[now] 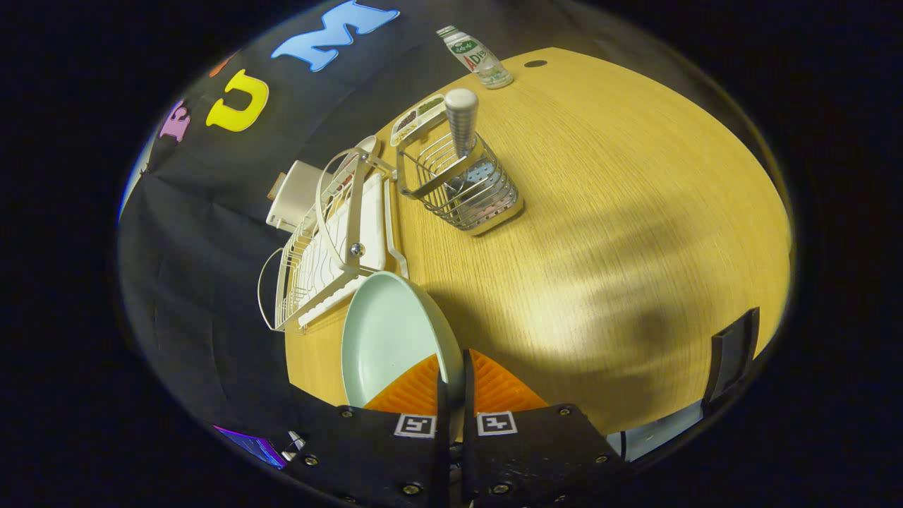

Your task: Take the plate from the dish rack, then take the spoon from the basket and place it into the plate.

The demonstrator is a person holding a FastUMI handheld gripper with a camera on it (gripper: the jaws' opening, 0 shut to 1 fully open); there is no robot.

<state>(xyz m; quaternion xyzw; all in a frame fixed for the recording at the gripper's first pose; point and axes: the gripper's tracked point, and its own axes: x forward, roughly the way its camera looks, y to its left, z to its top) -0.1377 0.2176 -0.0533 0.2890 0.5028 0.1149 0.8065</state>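
My gripper (451,367) is shut on the rim of a pale green plate (384,339), which I hold on edge above the wooden table (600,233), just clear of the white wire dish rack (331,247). Both fingers press on the plate's rim from either side. Beyond the fingers stands a wire basket (462,187) with the spoon (462,123) upright in it, its pale handle sticking out of the top. The rack has no dishes in it that I can see.
A plastic bottle (476,56) stands at the far edge of the table beyond the basket. A small white tray (417,116) lies behind the basket, and a white box (295,194) sits behind the rack. A dark chair back (730,356) stands at the table's near side.
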